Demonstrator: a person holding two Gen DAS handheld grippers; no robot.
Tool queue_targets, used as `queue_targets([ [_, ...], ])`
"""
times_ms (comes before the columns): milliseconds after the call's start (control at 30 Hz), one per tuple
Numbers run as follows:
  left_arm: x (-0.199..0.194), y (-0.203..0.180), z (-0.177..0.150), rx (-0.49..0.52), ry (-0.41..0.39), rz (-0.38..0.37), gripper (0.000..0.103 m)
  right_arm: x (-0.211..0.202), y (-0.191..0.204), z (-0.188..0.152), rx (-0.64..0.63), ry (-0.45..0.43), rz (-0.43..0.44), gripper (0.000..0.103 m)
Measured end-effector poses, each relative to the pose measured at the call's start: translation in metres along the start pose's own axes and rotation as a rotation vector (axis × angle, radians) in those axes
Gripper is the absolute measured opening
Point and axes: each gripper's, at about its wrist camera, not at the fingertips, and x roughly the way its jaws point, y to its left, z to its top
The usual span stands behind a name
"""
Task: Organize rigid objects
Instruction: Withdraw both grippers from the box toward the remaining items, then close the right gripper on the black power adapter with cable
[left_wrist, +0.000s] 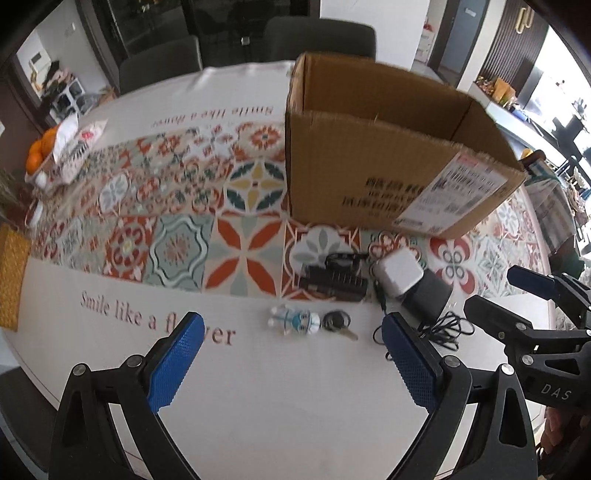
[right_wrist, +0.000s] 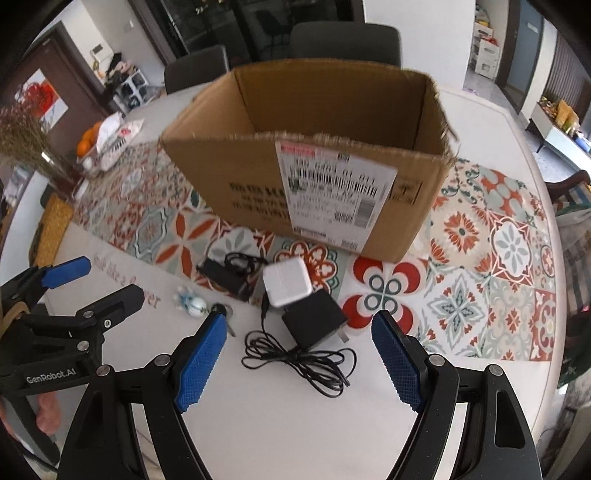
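Note:
An open cardboard box (left_wrist: 388, 162) (right_wrist: 306, 173) stands on the patterned tablecloth. In front of it lie a white charger cube (left_wrist: 397, 275) (right_wrist: 286, 282), a black plug adapter (left_wrist: 426, 295) (right_wrist: 314, 319) with a tangled black cord (right_wrist: 299, 363), a flat black device with a strap (left_wrist: 332, 282) (right_wrist: 225, 273), a small blue-and-white figurine (left_wrist: 295, 319) (right_wrist: 190, 301) and a key (left_wrist: 338, 323) (right_wrist: 221, 310). My left gripper (left_wrist: 291, 338) hovers open just short of the figurine and key. Over the cord my right gripper (right_wrist: 299, 332) is open, with nothing pressed between its pads.
A basket with oranges (left_wrist: 40, 153) (right_wrist: 88, 142) and packets sits at the table's far left, next to a vase of dried stems (right_wrist: 26, 147). Dark chairs (right_wrist: 343, 44) stand behind the table. A yellow woven mat (left_wrist: 11, 273) lies at the left edge.

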Motion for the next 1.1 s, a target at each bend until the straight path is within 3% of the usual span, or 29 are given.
queue_targets([
  [433, 0.048, -0.004, -0.018, -0.024, 0.123, 0.024, 0.098, 0.050, -0.003, -0.007, -0.062, 0.125, -0.006, 0.081],
  [833, 0.077, -0.009, -0.025, -0.036, 0.187, 0.036, 0.098, 0.092, -0.003, -0.007, -0.125, 0.208, -0.046, 0.080],
  [967, 0.081, -0.009, -0.026, -0.039, 0.195, 0.040, 0.098, 0.105, -0.001, -0.005, -0.140, 0.215, -0.059, 0.079],
  [1100, 0.084, -0.007, -0.027, -0.041, 0.199, 0.035, 0.098, 0.113, -0.001, -0.005, -0.133, 0.216, -0.066, 0.068],
])
